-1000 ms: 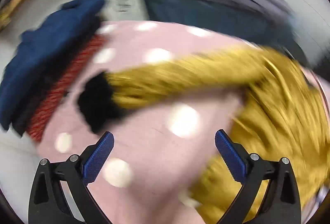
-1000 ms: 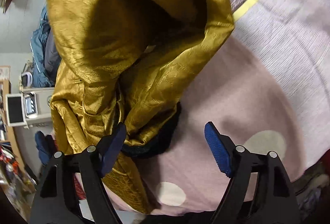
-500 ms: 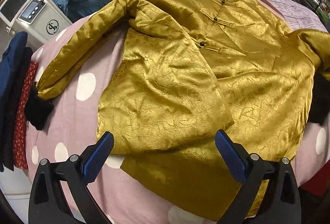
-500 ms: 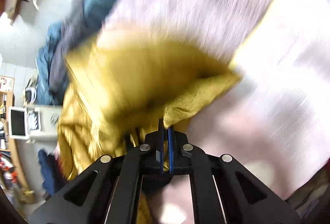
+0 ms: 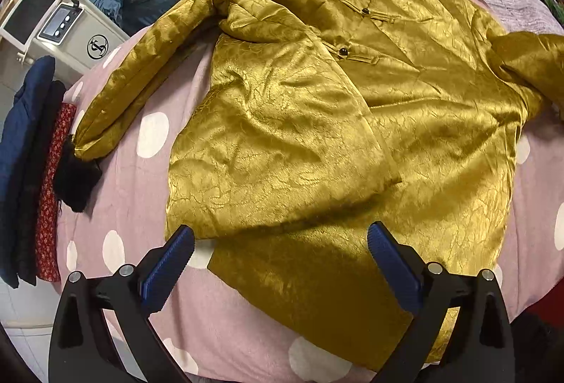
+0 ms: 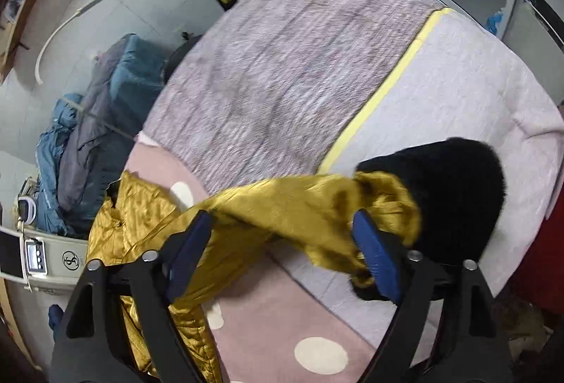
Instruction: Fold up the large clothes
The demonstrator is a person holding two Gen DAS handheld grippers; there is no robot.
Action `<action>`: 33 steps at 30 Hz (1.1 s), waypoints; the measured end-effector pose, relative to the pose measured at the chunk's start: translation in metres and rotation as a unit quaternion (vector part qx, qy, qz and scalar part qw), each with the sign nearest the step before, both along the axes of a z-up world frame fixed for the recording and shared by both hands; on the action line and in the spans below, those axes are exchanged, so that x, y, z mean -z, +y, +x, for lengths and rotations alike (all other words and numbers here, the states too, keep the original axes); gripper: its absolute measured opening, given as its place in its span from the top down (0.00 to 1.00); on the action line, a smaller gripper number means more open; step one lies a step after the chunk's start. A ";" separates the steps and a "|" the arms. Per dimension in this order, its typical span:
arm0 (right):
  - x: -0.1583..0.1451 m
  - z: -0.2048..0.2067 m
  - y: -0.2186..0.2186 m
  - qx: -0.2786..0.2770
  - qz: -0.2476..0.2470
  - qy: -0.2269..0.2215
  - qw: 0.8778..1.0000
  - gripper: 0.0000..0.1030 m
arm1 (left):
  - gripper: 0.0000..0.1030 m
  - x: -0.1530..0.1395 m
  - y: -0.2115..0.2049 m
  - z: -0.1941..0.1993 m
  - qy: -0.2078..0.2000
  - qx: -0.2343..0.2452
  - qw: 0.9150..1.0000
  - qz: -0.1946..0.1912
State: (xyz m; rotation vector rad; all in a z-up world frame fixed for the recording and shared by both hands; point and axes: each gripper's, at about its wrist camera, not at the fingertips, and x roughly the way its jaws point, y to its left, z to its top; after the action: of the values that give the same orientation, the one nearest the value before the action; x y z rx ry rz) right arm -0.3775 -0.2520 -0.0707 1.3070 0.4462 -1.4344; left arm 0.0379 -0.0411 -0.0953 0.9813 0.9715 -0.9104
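Gold satin jacket [image 5: 352,122] lies face-up and spread on the pink polka-dot blanket [image 5: 134,207], collar at the far side, hem nearest the left camera. Folding looks barely started: one front panel is flapped over the button line, but body, hem and both sleeves are unfolded. Left sleeve [image 5: 141,83] stretches straight out toward its black cuff [image 5: 75,184], near the blanket's edge.

Left gripper [image 5: 280,258]: jaws wide, nothing between them, over the hem, apparently clear of the cloth.

Right gripper [image 6: 282,243]: jaws opening. The other sleeve [image 6: 299,203] crosses the gap between them, its black fur cuff [image 6: 454,196] just past the right-hand finger. Pads don't look to be pressing the cloth, so I read it as let go, not held. That sleeve is stretched outward over the pale bedspread [image 6: 458,83], not laid across the body.

Left to do, my guess: both sleeves in, sides in, then hem up toward the collar.

Can't tell:
- right view is motion-blurred; can't tell if the sleeve is resting on the bed or falling
- right sleeve is cut off at the frame edge in the left view
- hem corner hidden under the left gripper's finger
- stack of dark blue and red clothes [image 5: 31,171] at the blanket's edge: folded or just piled, unclear
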 end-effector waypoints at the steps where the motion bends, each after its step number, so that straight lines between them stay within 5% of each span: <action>1: 0.000 0.011 0.004 -0.014 -0.004 0.006 1.000 0.20 | 0.06 0.001 0.000 -0.003 -0.007 0.002 1.000 0.002; 9: -0.004 0.058 0.018 -0.127 -0.014 0.021 0.992 0.20 | 0.10 0.032 -0.026 -0.052 -0.120 0.095 0.988 0.029; 10: -0.004 0.055 0.022 -0.128 -0.015 0.018 0.992 0.20 | 0.16 0.037 -0.033 -0.055 -0.136 0.103 0.985 0.036; 12: -0.004 0.049 0.027 -0.129 -0.014 0.015 0.991 0.20 | 0.51 0.050 -0.047 -0.050 -0.149 0.099 0.982 0.066; 15: -0.006 0.037 0.037 -0.132 -0.020 0.024 0.991 0.20 | 0.75 0.042 -0.059 -0.016 -0.101 0.035 0.992 0.060; 16: -0.008 0.035 0.041 -0.136 -0.027 0.032 0.990 0.20 | 0.77 0.033 -0.060 0.000 -0.094 0.005 0.994 0.050; 19: -0.020 0.036 0.055 -0.161 -0.066 0.067 0.982 0.20 | 0.77 0.000 -0.049 0.057 -0.076 -0.093 0.993 0.011; 21: -0.024 0.038 0.058 -0.169 -0.076 0.074 0.980 0.20 | 0.73 -0.022 -0.033 0.109 -0.073 -0.173 0.982 -0.004; 22: -0.026 0.041 0.061 -0.179 -0.086 0.080 0.977 0.20 | 0.72 -0.030 -0.022 0.134 -0.075 -0.213 0.974 -0.008; 24: -0.028 0.050 0.064 -0.194 -0.093 0.075 0.974 0.20 | 0.53 -0.049 0.013 0.194 -0.073 -0.313 0.947 -0.015; 27: -0.020 0.070 0.064 -0.221 -0.075 0.036 0.972 0.20 | 0.30 -0.067 0.063 0.252 -0.041 -0.404 0.912 -0.056; 28: -0.016 0.079 0.064 -0.231 -0.067 0.022 0.970 0.20 | 0.27 -0.069 0.073 0.262 -0.030 -0.415 0.907 -0.065; 30: -0.007 0.098 0.066 -0.253 -0.047 0.003 0.966 0.20 | 0.19 -0.067 0.094 0.279 -0.005 -0.424 0.902 -0.080; 33: 0.011 0.128 0.076 -0.269 -0.012 -0.041 0.962 0.20 | 0.17 -0.049 0.106 0.288 0.037 -0.400 0.912 -0.085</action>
State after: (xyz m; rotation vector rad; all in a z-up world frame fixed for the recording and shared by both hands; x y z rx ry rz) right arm -0.2495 -0.1762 -0.0816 1.1077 0.6669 -0.9247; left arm 0.3255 0.0646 -0.0465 0.3276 1.1996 -0.3250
